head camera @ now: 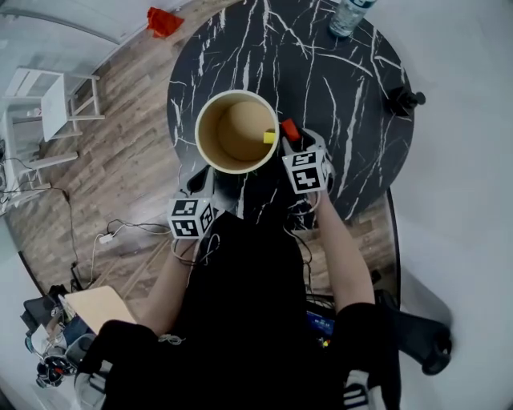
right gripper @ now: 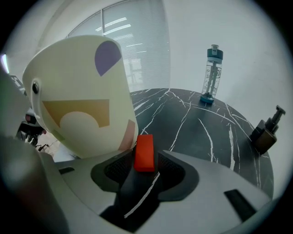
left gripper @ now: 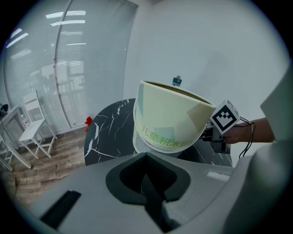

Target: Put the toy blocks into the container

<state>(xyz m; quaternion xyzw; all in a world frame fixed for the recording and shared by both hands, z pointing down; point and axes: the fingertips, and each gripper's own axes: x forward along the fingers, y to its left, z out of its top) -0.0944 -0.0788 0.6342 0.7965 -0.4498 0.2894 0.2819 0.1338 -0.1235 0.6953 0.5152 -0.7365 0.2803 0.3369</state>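
A cream paper container point(head camera: 198, 132) stands on the black marble table point(head camera: 345, 104), with a yellow block point(head camera: 269, 137) inside against its right wall. A red block point(head camera: 289, 129) lies on the table just right of the container. My right gripper point(head camera: 293, 142) is open and straddles it; in the right gripper view the red block point(right gripper: 145, 152) sits between the jaws of the right gripper point(right gripper: 145, 160), close beside the container point(right gripper: 78, 100). My left gripper point(head camera: 200, 178) is at the container's near left side. In its own view the left gripper point(left gripper: 146, 157) is shut and empty, just short of the container point(left gripper: 171, 123).
A clear water bottle point(head camera: 349, 16) stands at the table's far edge and a dark pump dispenser point(head camera: 403, 100) at its right edge. On the wooden floor to the left are a white chair point(head camera: 48, 104), a red object point(head camera: 164, 22) and cables.
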